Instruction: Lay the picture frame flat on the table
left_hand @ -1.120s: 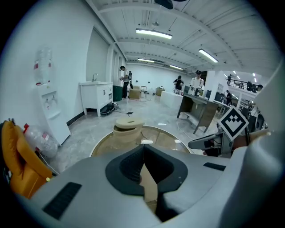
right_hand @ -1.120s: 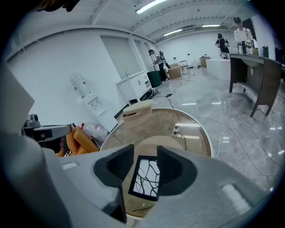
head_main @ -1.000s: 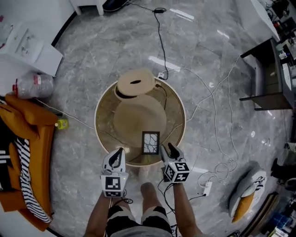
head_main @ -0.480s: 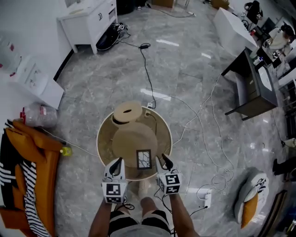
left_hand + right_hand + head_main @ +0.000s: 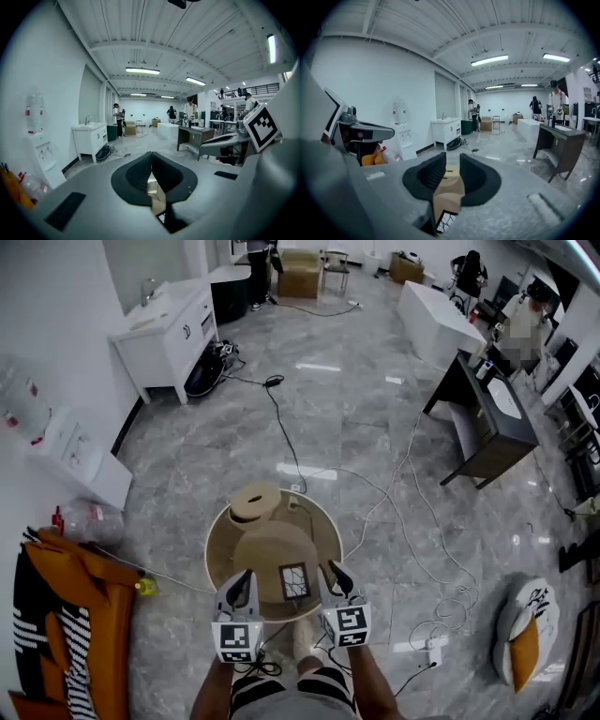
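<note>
**Head view, looking steeply down.** The picture frame (image 5: 294, 581) is on the round table (image 5: 320, 525), close to the table's near edge. Its dark border and branching line pattern face the camera. I cannot tell whether it lies flat or leans back.

- My left tool (image 5: 242, 581) hangs over the table's near-left rim, just beside the frame.
- My right tool (image 5: 333, 575) hangs over the near-right rim, also just beside the frame, so the frame sits between the two tools. Neither tool touches it.
- A tan disc with a slot (image 5: 255, 502) rests at the table's far edge.
- A cable (image 5: 281, 427) runs across the floor beyond the table.
- An orange seat (image 5: 80, 610) stands to the table's left.
- A white cabinet (image 5: 169, 329) stands well beyond the table, on the left.

**Left gripper view.** The two dark pads of my left tool meet at their tips. The tool is clenched with nothing between them.

**Right gripper view.** The jaws of my right tool are closing with a clear gap still between them, and they hold nothing. Through the gap I see the tan table top, and below it a corner of the frame.
</note>
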